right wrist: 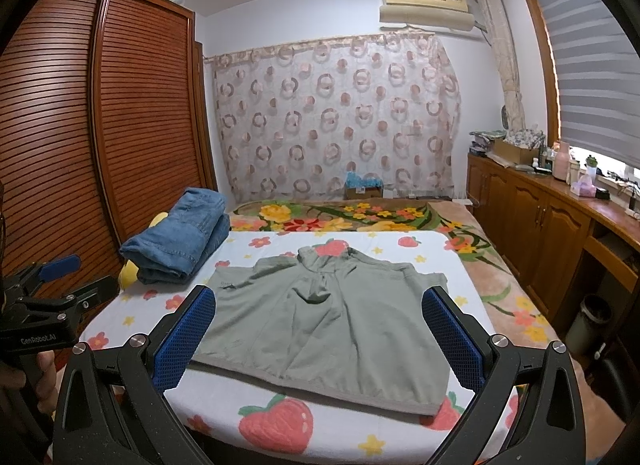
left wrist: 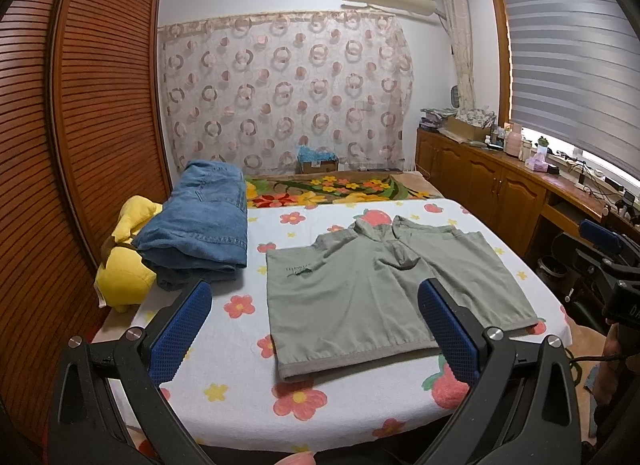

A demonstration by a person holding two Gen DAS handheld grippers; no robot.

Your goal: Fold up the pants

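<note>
Right wrist view, "GenRobot.AI" on left tool (right wrist: 68, 277), green pants (right wrist: 320, 321) flat

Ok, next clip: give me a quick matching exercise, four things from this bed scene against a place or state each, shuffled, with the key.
Things:
1. green shorts
2. blue jeans
3. yellow plush toy
4. left tool

Places or states:
A. wedged between the jeans and the wardrobe
B. spread flat mid-bed, not folded
C. open, holding nothing
D. folded in a stack at the bed's left edge

Pairs: 1-B, 2-D, 3-A, 4-C
</note>
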